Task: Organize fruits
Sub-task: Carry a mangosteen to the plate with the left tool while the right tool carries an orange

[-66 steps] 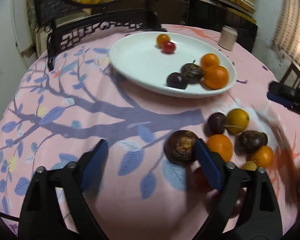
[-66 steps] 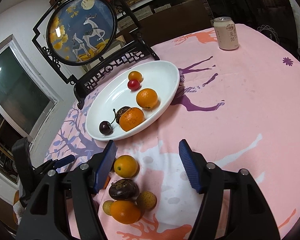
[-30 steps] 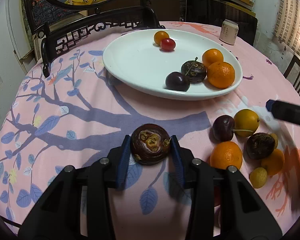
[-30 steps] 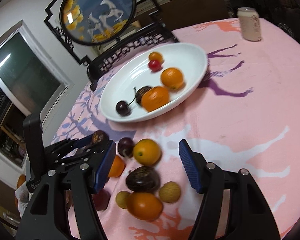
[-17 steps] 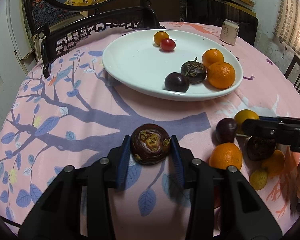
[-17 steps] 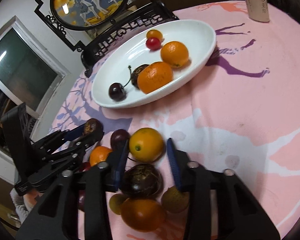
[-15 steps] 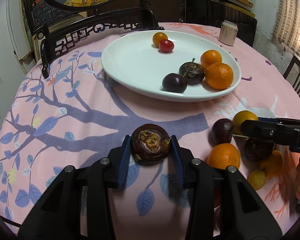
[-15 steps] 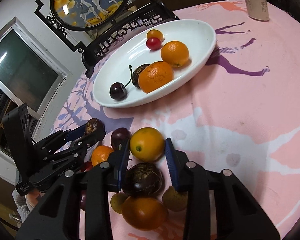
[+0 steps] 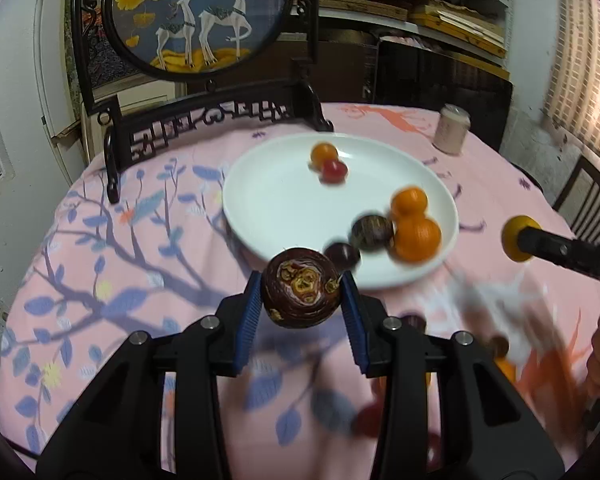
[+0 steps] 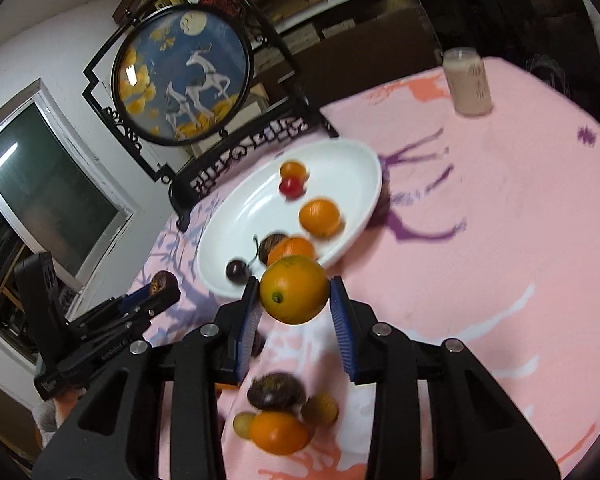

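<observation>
Indoor light is dim and warm, with the white plate (image 9: pixel 284 200) the brightest thing I see and a lamp's glare on the round deer screen (image 10: pixel 130 76). Motion blur smears the plate's fruit and the pink tablecloth (image 9: pixel 500 312); the fruit at my fingers stays sharp. Both fisheye views bend hard and fall to black corners, and my fingers cast soft shadows below.

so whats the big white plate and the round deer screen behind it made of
The white plate looks like glazed ceramic or porcelain: smooth, glossy, uniformly white, though melamine can't be ruled out. The deer screen's frame and stand look like dark lacquered carved wood, with openwork fretwork; the round panel seems to be embroidery or a print, possibly behind glass.
</observation>
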The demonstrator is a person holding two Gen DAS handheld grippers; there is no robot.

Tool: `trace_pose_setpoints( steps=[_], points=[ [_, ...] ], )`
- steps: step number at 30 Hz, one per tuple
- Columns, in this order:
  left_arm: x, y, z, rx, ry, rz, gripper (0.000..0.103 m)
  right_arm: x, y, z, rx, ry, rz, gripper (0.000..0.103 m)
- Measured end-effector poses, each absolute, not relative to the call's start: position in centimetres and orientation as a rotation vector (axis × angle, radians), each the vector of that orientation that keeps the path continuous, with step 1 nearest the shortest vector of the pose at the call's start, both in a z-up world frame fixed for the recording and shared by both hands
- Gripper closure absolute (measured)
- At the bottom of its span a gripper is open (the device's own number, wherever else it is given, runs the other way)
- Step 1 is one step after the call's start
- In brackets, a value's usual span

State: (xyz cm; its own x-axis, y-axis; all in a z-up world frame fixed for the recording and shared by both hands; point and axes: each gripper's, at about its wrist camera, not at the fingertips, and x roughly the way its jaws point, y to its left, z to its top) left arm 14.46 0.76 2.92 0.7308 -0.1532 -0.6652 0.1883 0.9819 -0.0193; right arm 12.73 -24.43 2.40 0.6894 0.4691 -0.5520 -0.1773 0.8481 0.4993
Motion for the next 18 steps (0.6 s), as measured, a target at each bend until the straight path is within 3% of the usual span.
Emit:
trace_pose_setpoints(
  steps=[7, 15, 16, 17, 18],
  points=[
    [19.9, -0.3, 4.0, 0.047, 0.725, -0.135, 0.063, 17.8, -23.1, 5.2, 0.341, 0.696, 0.321, 0.067],
    [24.6, -0.2, 1.1, 0.007, 0.795, -0.093, 0.062, 24.5, -20.1, 2.5, 0.247, 0.73, 0.249, 0.066],
    [24.7, -0.2, 1.0, 0.006, 0.793, -0.09, 0.059, 24.9, -19.8, 2.2, 0.243, 0.74, 0.254, 0.066],
    [24.7, -0.1, 0.9, 0.005, 0.788, -0.087, 0.044, 25.3, -19.6, 1.7, 0.234, 0.757, 0.258, 0.063],
    [24.6, 0.0, 1.0, 0.003, 0.778, -0.083, 0.037, 25.3, -19.6, 1.6, 0.231, 0.759, 0.259, 0.056]
  ],
)
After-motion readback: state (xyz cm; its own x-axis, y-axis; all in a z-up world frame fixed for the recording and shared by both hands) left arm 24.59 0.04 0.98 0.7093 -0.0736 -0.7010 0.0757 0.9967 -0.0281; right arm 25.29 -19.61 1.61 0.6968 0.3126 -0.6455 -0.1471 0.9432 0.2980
